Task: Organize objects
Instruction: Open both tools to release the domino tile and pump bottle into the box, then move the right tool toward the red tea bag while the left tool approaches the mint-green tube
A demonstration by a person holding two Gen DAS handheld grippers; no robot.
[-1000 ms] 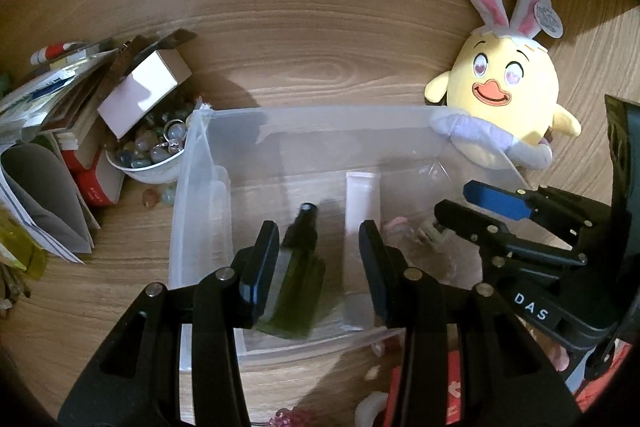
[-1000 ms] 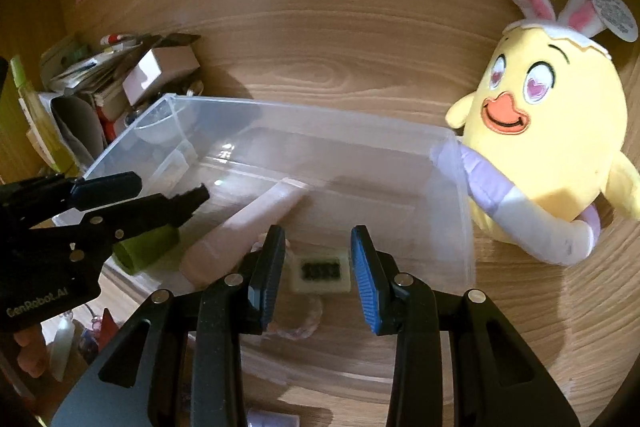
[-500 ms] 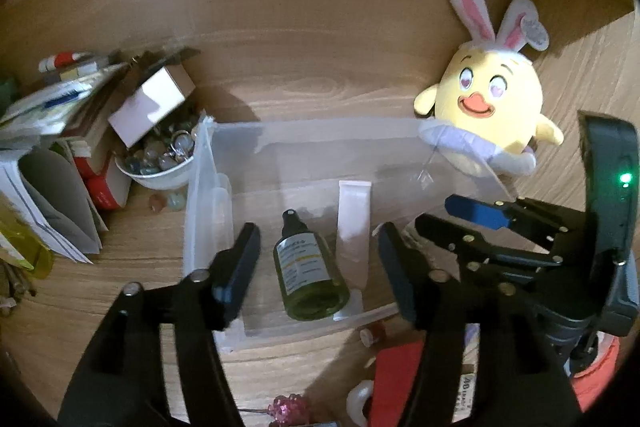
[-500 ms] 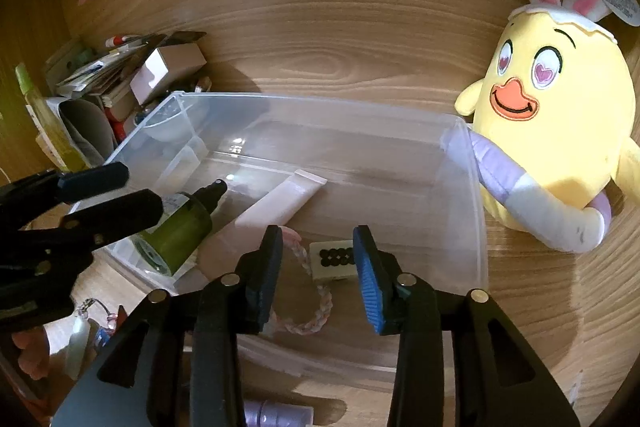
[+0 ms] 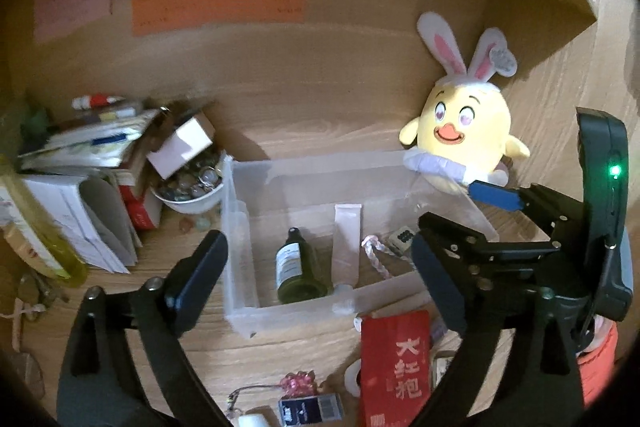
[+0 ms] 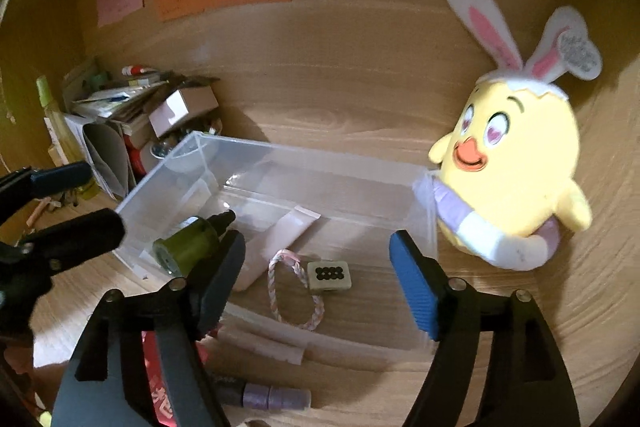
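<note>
Tongs (image 5: 320, 267) open; bottle (image 5: 294, 273) neck points away.

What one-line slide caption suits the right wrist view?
Open right gripper above clear bin holding green bottle, tube, braided loop and tile.

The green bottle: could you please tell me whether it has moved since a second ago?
Yes. The green bottle was upright between the left hand-held gripper fingers; it now lies flat in the clear bin, beside the pink tube; the jaws have just been opening.

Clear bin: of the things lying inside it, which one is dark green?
The spray bottle with the black cap, lying at the left of the clear bin. The tube beside it is pale pink; the tile is cream.
</note>
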